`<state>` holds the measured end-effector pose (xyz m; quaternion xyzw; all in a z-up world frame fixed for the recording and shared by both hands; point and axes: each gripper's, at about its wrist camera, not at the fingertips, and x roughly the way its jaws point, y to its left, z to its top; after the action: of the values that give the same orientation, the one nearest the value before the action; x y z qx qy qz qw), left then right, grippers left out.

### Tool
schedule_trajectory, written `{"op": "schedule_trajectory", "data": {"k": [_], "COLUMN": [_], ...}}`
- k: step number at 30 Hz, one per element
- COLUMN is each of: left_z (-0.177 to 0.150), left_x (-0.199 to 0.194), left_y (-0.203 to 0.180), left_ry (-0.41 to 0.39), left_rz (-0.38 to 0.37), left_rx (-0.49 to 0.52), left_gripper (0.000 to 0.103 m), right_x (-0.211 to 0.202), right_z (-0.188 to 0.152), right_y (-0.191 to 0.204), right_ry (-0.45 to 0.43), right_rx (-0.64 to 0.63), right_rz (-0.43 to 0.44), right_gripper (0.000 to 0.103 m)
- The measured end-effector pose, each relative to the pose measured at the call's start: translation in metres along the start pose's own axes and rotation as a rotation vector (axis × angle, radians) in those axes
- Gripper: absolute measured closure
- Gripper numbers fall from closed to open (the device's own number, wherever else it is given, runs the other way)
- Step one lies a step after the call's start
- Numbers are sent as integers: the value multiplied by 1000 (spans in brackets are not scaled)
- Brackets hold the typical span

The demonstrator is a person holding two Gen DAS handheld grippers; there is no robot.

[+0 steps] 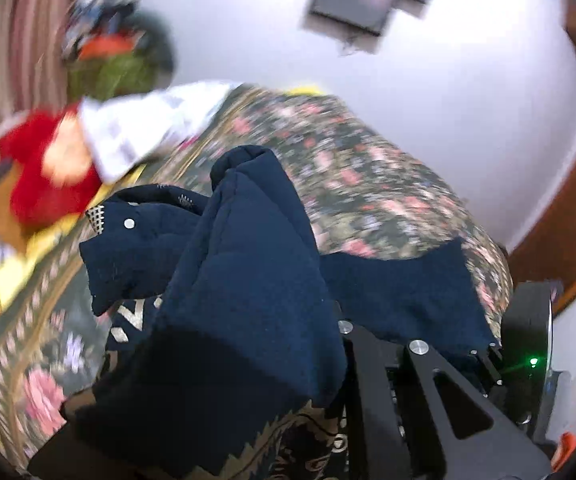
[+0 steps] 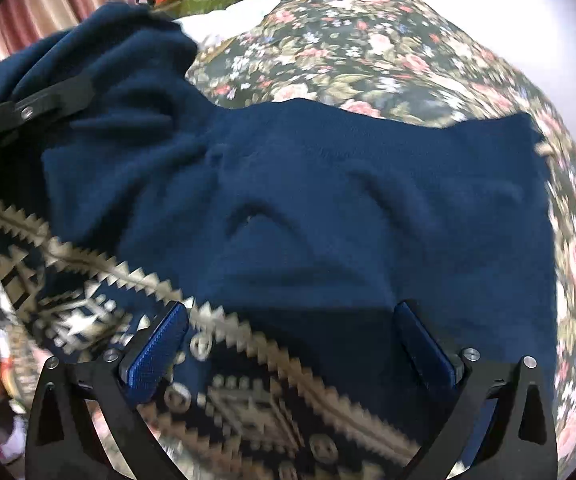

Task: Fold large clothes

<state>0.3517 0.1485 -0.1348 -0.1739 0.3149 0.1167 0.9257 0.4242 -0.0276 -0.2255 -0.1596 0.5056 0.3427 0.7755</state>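
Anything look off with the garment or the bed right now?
Nothing damaged or spilled. The navy garment is lopsided: one side lies flat on the floral bedspread, the other is bunched and lifted in the left gripper. The right gripper hovers open above it. Loose clothes crowd the bed's far edge.

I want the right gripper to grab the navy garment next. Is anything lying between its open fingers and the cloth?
Nothing visible. The right gripper hangs open directly over the navy patterned garment, which lies bare on the floral bedspread. The left gripper is shut on its far-left part.

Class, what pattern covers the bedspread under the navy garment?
Pink-rose floral bedspread on dark ground; clearest in the right wrist view.
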Motion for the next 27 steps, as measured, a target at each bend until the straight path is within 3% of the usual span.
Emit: {"op": "schedule_trajectory", "data": {"k": [3,7,11,15,19,21,25,27], "left_z": [10,8,-17,-52,-81,-91,-93,-90], "left_x": [-1,5,14,23,43,51,43,32], "left_y": [-43,-103,-163,-207,-222,-220,-213,-209], "left_ry": [-26,-13,37,139,333,404,400,396], "left_rz": [-18,-76,-138,-234,-312,-312,-305,-300], "left_rx": [106,196,287,380,444,450,463,464], "left_gripper": [91,91,91,91,91,91,88,80], "right_x": [-44,-111,-159,-185,-194,-197,-205,-207], "right_z": [-19,-56,-93,-130,-148,-154,-165,-164], "right_y": [-28,-78,-124,-151,-165,-168,-167,-167], "right_ry": [-66,-153,-190,-191,-189,-193,-209,-212], "right_rx": [69,148,246,315,356,365,366,361], "right_rz": [8,-104,-171,-208,-208,-200,-201,-201], "right_gripper": [0,0,0,0,0,0,0,0]}}
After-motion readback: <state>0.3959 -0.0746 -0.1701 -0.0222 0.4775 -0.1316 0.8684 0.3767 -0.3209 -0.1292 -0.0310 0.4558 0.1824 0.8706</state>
